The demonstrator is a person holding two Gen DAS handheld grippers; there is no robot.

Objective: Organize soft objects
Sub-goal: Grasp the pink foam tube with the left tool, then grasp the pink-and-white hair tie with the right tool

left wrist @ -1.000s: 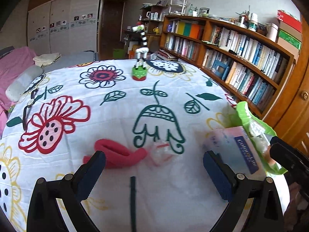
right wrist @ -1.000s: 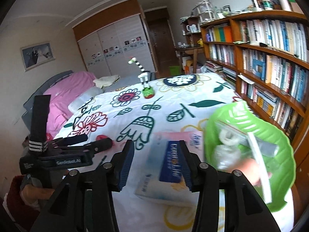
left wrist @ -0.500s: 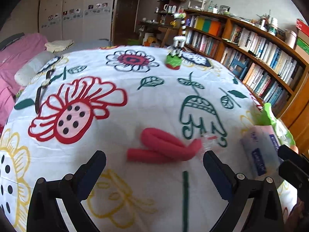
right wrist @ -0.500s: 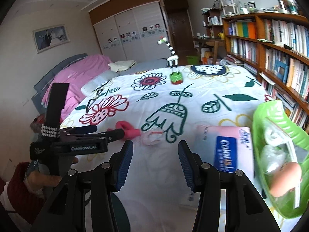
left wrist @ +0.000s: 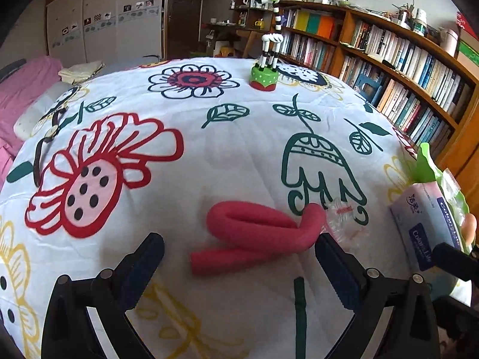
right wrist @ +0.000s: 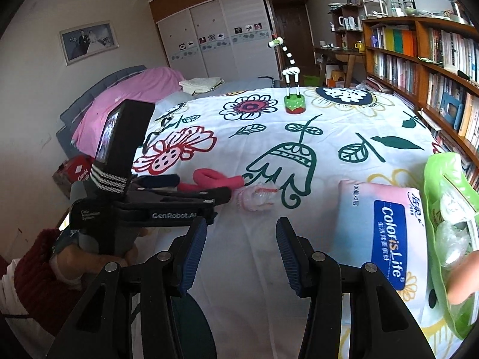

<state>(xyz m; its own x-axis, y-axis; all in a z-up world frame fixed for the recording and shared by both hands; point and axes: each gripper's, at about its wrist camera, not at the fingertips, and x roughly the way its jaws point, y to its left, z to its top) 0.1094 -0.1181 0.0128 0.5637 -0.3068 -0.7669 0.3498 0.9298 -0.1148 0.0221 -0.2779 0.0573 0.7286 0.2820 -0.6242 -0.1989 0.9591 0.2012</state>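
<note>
1. Left wrist view: left gripper is hanging wide open over the bedspread, holding nothing; the red foam tube is lying folded between its fingers, just ahead of the tips.
2. Right wrist view: right gripper is also sitting open and empty, low over the bedspread, well short of the tube.
3. Clear plastic wrapper is touching the tube's right end; tissue pack is lying beside the green bag at the bed's right edge.
4. Step in hand looks like grabbing the tube with the left gripper.
5. To do it well: be lowering until the pads straddle both folded strands, close near the bend so neither strand flops out, squeeze gently since foam compresses, and keep the right finger clear of the wrapper.
</note>
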